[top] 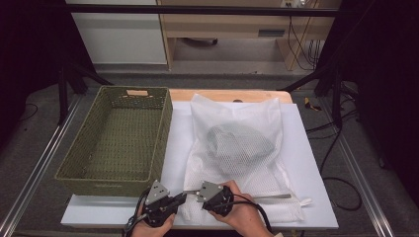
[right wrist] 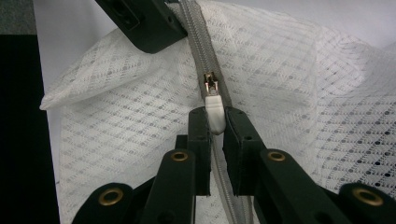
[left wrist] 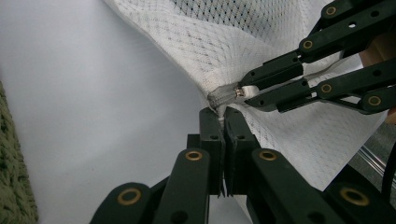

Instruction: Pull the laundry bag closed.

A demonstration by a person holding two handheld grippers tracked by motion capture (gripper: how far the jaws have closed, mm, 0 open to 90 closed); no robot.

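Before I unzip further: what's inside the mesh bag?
Through the mesh bag a grey bundle, probably cloth, shows. The weave blurs it, so its exact kind and anything beneath stay hidden.

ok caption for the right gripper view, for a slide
Right tongs pinch the white zip pull on a mesh bag.

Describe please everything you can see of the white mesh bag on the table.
The white mesh bag lies flat on a white sheet, right of the woven basket. It is netted fabric with a diamond pattern, and a grey bundle shows through it. A grey zipper runs along its near edge. The right gripper pinches the white zipper pull; the left gripper clamps the bag's corner beside the zipper's end.
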